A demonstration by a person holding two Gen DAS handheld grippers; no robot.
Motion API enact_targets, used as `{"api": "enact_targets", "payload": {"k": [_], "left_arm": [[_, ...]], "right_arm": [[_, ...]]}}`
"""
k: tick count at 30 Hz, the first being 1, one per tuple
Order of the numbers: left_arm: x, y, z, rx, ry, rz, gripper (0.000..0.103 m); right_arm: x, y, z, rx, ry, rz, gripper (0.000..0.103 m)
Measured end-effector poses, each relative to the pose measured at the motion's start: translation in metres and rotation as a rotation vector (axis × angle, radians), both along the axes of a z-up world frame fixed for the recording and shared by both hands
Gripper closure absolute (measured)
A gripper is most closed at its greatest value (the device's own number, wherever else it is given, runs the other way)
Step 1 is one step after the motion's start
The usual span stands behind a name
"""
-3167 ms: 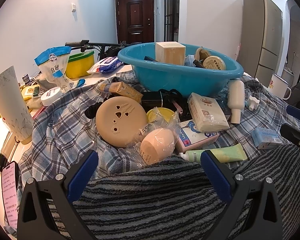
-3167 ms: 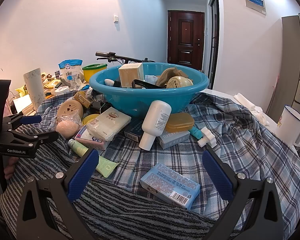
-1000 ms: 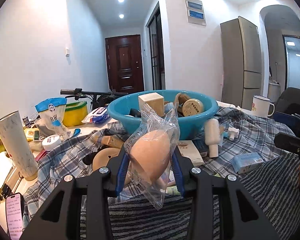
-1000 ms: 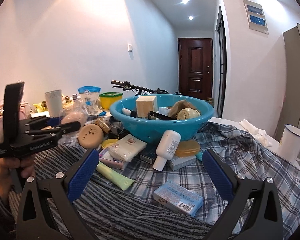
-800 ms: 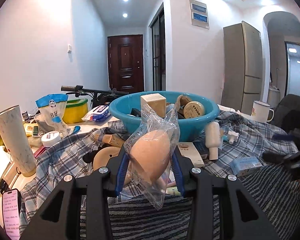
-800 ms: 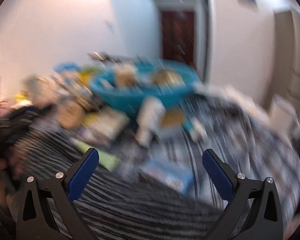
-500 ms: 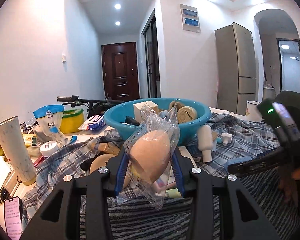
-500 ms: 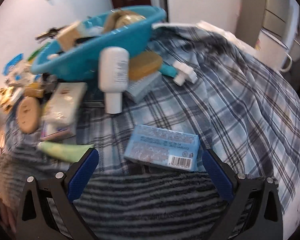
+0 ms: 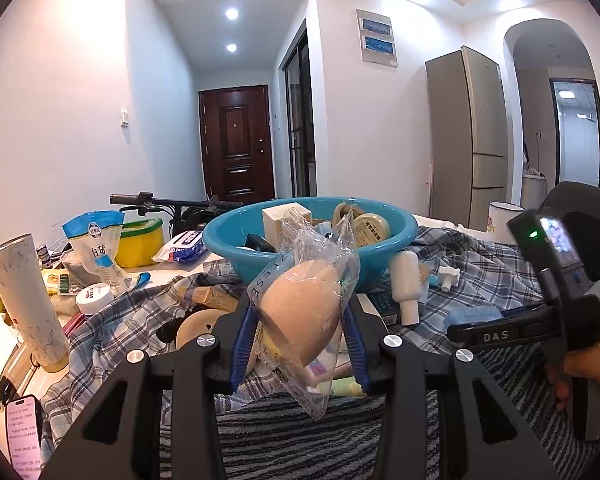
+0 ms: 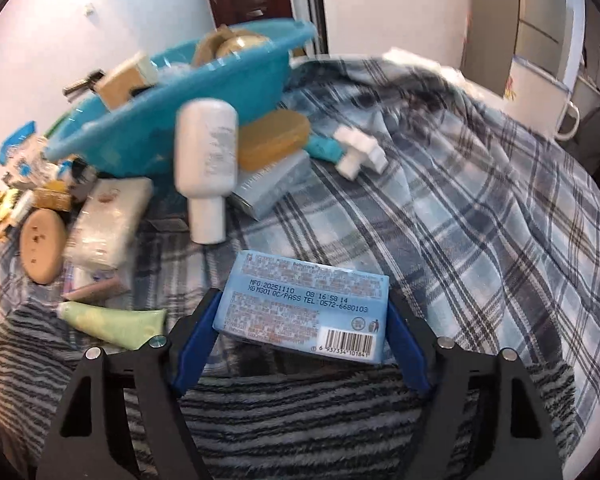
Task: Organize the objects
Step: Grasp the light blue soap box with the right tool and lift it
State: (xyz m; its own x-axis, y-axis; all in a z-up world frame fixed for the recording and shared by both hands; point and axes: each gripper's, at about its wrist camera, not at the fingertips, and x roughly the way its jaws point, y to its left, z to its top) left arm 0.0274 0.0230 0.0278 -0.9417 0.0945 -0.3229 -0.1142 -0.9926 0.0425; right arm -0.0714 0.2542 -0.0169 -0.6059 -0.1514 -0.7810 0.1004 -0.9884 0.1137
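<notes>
Left claw (image 9: 300,344) clamped on bagged sponge (image 9: 300,316), right claw (image 10: 300,332) closing round blue box (image 10: 304,304), pads not pressing yet; basin (image 10: 180,92) partly filled, tons left on desk.

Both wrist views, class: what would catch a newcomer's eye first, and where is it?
The peach sponge in its clear wrapper, held up in the left claw, fills the left view's centre. Behind it stands the blue basin, piled with things. In the right view, the right claw is closing around a pale blue packet on the plaid cloth.

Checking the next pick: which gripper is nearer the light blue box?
Right. The right gripper is closing around the light blue box; the left gripper holds a bagged sponge apart.
</notes>
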Motion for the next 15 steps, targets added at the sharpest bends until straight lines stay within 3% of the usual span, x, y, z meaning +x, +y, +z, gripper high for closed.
{"api": "enact_targets", "payload": {"k": [10,15], "left_arm": [[-0.001,0.0,-0.001,-0.002,-0.005,0.006,0.06],[0.0,0.001,-0.001,0.002,-0.001,0.005,0.06]], "right_arm": [[0.003,-0.01,0.005,-0.02,0.053,0.081,0.026],[0.01,-0.017,0.011,0.03,0.103,0.084,0.026]]}}
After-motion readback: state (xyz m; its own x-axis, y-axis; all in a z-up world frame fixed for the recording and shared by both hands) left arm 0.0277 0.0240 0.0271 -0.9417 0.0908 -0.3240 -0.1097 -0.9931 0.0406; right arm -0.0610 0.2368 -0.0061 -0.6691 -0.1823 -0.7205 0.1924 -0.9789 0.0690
